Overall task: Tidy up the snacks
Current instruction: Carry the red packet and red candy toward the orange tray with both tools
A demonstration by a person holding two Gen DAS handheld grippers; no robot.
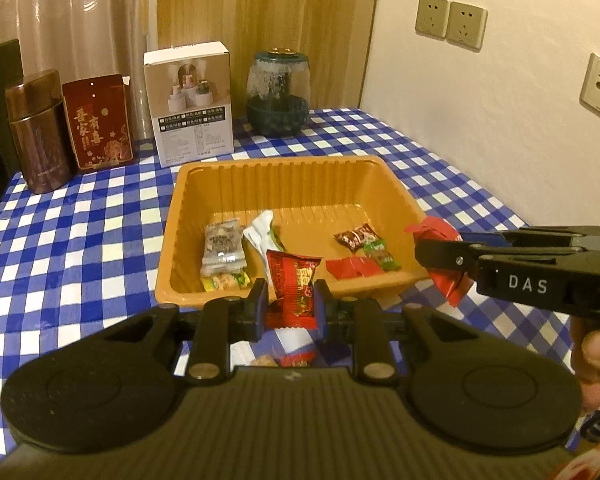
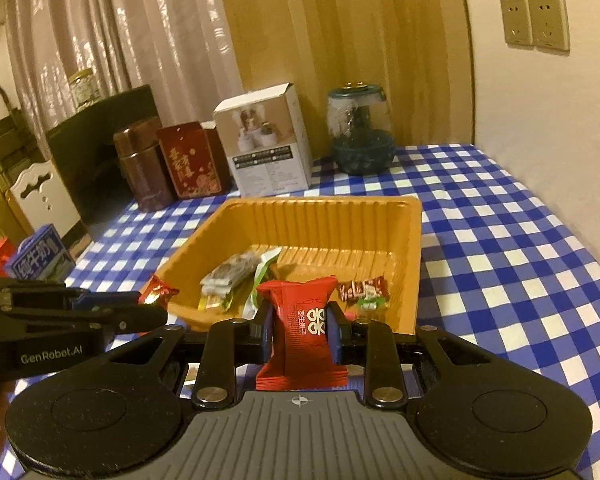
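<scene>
An orange plastic tray (image 1: 300, 168) (image 2: 416, 240) sits on the blue checked tablecloth and holds several wrapped snacks. My left gripper (image 1: 290, 300) is shut on a red snack packet (image 1: 294, 284), held just in front of the tray's near rim; it shows at the left of the right wrist view (image 2: 156, 292). My right gripper (image 2: 298, 328) is shut on a red candy packet (image 2: 304, 332) with white characters, near the tray's near right corner. It enters the left wrist view from the right (image 1: 428, 254), with its packet (image 1: 440, 232) at the tray's right rim.
At the back stand a brown tin (image 1: 36, 132), a red box (image 1: 98, 120), a white carton (image 1: 192, 104) and a glass jar (image 1: 278, 92). More snack wrappers (image 1: 284, 360) lie on the cloth under my left gripper. A wall with sockets (image 1: 450, 22) bounds the right side.
</scene>
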